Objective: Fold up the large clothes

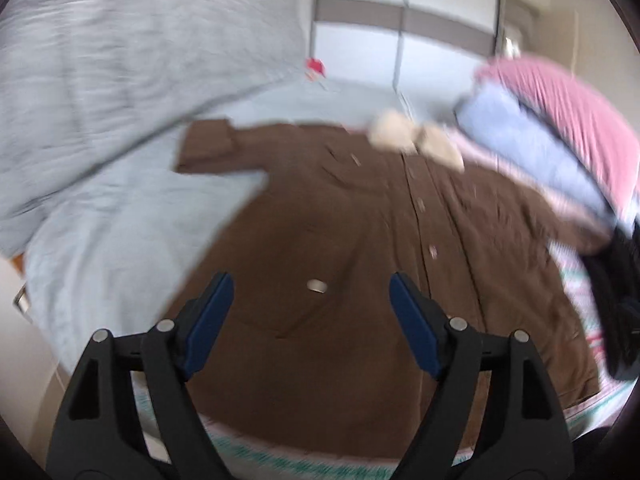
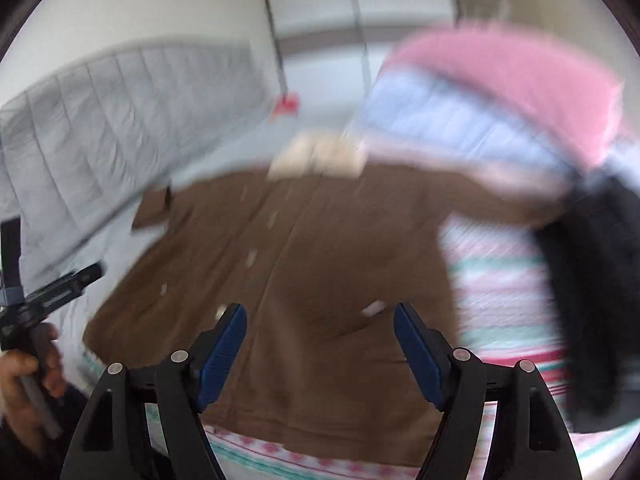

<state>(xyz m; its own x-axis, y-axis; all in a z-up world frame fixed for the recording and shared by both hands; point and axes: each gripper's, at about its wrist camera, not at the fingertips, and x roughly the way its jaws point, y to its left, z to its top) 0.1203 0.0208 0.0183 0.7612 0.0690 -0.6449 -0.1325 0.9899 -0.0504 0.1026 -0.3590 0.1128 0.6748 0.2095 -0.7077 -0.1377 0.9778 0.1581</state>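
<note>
Between the blue pads of the left gripper (image 1: 312,288), which are spread wide with nothing clasped, the brown coat (image 1: 360,248) is seen lying flat and face up on the bed. The right gripper (image 2: 320,322) is likewise held released above the same coat (image 2: 304,280), its two pads parted over the lower front panel. Both views are smeared by motion, so small details cannot be made out.

One coat is counted, spread with its hem toward the cameras and its pale fleecy collar (image 1: 416,140) at the far end. One sleeve (image 1: 212,148) is stretched out to the left, its cuff resting on the light blue sheet (image 1: 120,216). A row of pale buttons (image 1: 420,204) is visible down the front placket, with one more button (image 1: 317,286) on the panel just beyond the left gripper; an exact total cannot be told through the blur.

Beneath the hem and to the right, a striped pink-and-green blanket (image 2: 504,280) is laid over the bed. One grey quilted duvet (image 1: 120,64) is heaped along the left. On the right a pile of bedding is stacked: one pink piece (image 1: 576,100) over one pale lavender piece (image 1: 532,148), with a black garment (image 2: 592,300) hanging at its near edge.

Behind the bed, a white wardrobe (image 1: 404,8) with a grey band is seen against the wall, and one small red object (image 1: 315,67) lies at the far edge of the sheet. In the right wrist view, the person's left hand (image 2: 28,376) is shown gripping the other tool's handle.
</note>
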